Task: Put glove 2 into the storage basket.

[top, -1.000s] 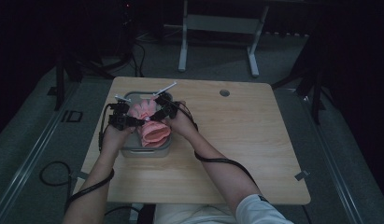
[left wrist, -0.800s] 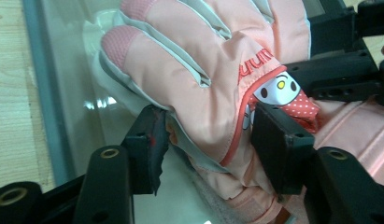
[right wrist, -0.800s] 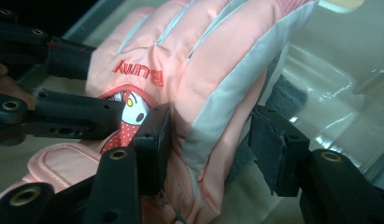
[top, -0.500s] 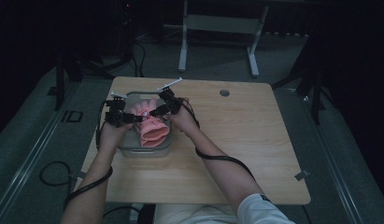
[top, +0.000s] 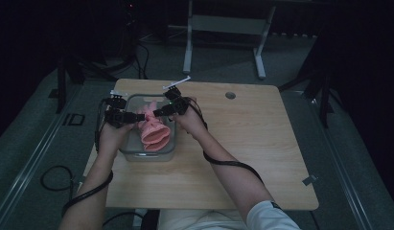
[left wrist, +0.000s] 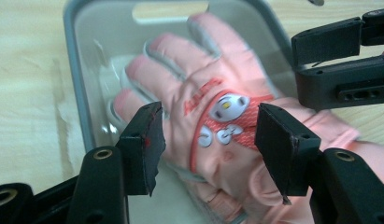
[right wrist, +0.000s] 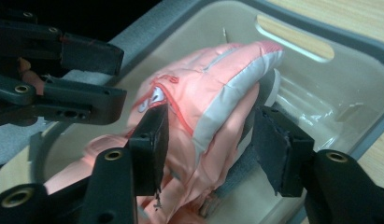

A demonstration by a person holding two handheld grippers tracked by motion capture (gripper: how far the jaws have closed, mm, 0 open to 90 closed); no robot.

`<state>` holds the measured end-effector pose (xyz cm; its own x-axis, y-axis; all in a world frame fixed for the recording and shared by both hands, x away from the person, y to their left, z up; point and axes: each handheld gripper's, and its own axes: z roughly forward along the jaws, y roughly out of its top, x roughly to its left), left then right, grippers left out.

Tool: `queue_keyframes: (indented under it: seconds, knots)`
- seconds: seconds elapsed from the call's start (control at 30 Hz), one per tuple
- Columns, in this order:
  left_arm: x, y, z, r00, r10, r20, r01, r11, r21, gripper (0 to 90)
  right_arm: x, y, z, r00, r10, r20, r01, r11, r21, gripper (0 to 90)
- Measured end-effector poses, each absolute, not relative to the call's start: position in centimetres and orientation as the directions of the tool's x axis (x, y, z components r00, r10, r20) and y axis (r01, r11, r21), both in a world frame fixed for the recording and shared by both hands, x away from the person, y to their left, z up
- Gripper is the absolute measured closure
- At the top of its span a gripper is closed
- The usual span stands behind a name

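I see a pink glove [top: 154,130] lying in a clear bin [top: 132,154] at the left centre of the high view, on the wooden table [top: 261,158]. My left gripper [top: 139,116] comes to the glove from the left and my right gripper [top: 156,113] from the right; their tips are close together over the glove.

In the left gripper view the jaws stand wide open around the back of the glove [left wrist: 213,116], where a small cartoon patch [left wrist: 227,105] sits. I cannot tell if the pads touch the fabric.

In the right gripper view the jaws are also open, with the side of the glove [right wrist: 208,107] between them. The left pad [right wrist: 154,140] looks against the fabric; the right one is just beside it. The bin wall [right wrist: 320,42] fills the upper right.
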<state>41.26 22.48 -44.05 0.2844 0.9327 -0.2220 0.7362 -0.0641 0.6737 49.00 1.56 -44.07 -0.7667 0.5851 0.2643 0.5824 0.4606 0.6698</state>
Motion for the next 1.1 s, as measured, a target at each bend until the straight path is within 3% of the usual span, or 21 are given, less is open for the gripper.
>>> queue_keyframes:
  seconds: [0.3, 0.37, 0.47, 0.8, 1.1]
  knots:
    - [39.4, 20.9, -42.5, 0.351, 0.904, -0.244, 0.684, -0.069, 0.726, 37.8, 48.3, -0.4, -42.9, -0.779, 0.574, 0.251, 0.560, 0.458, 0.691, 37.8]
    - [38.9, 20.4, -42.4, 0.357, 0.910, -0.211, 0.664, -0.088, 0.743, 36.7, 48.1, -1.0, -42.8, -0.787, 0.565, 0.247, 0.550, 0.463, 0.695, 35.6]
    - [38.3, 19.8, -42.2, 0.382, 0.897, -0.224, 0.649, -0.088, 0.756, 30.5, 47.8, -2.2, -42.5, -0.800, 0.556, 0.226, 0.527, 0.472, 0.707, 27.2]
    - [36.6, 17.0, -41.5, 0.451, 0.869, -0.201, 0.582, -0.116, 0.805, 1.1, 47.3, -5.6, -42.6, -0.801, 0.561, 0.211, 0.514, 0.462, 0.723, 18.0]
    - [35.8, 14.5, -41.1, 0.508, 0.845, -0.166, 0.561, -0.179, 0.808, 1.0, 46.6, -8.5, -42.6, -0.804, 0.570, 0.168, 0.489, 0.473, 0.733, 17.6]
